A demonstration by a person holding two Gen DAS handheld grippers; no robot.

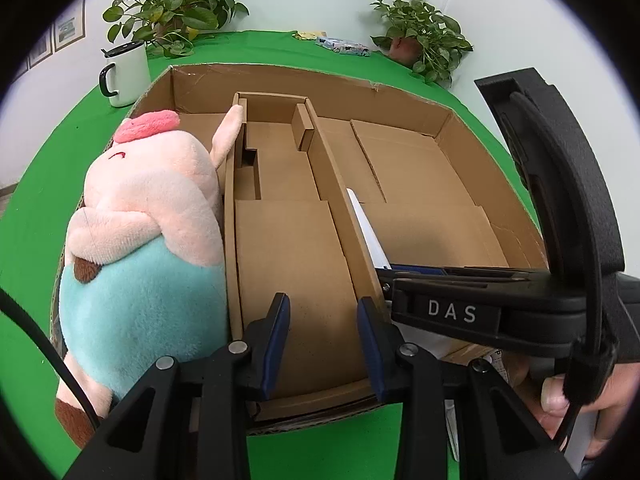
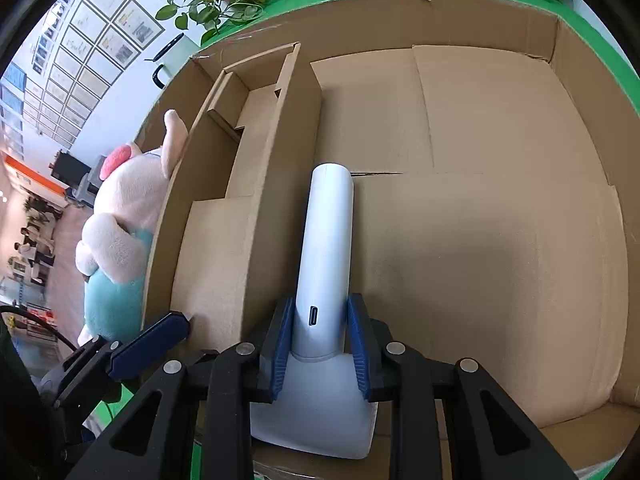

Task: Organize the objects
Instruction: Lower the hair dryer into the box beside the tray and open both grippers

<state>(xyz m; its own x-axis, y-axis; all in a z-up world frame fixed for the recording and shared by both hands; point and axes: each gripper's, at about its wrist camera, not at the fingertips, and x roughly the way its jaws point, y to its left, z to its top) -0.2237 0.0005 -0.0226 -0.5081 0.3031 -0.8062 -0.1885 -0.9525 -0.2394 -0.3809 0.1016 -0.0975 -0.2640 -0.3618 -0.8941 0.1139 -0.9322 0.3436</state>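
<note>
A large open cardboard box [image 1: 404,98] with cardboard dividers lies on the green table. A pink and blue plush pig [image 1: 148,240] lies in its left compartment, also seen in the right wrist view [image 2: 120,232]. My left gripper [image 1: 323,320] is open and empty over the middle compartment. My right gripper [image 2: 320,332] is shut on a white handheld device [image 2: 326,240] with a charging port, held over the box's right compartment [image 2: 480,200]. The right gripper shows in the left wrist view [image 1: 460,308], with the white device [image 1: 368,232] sticking out beside the divider.
A white mug [image 1: 124,72] stands at the table's back left. Two potted plants [image 1: 176,4] [image 1: 420,36] and a small packet [image 1: 344,46] sit along the back edge. The box's walls and dividers [image 1: 336,200] stand around the grippers.
</note>
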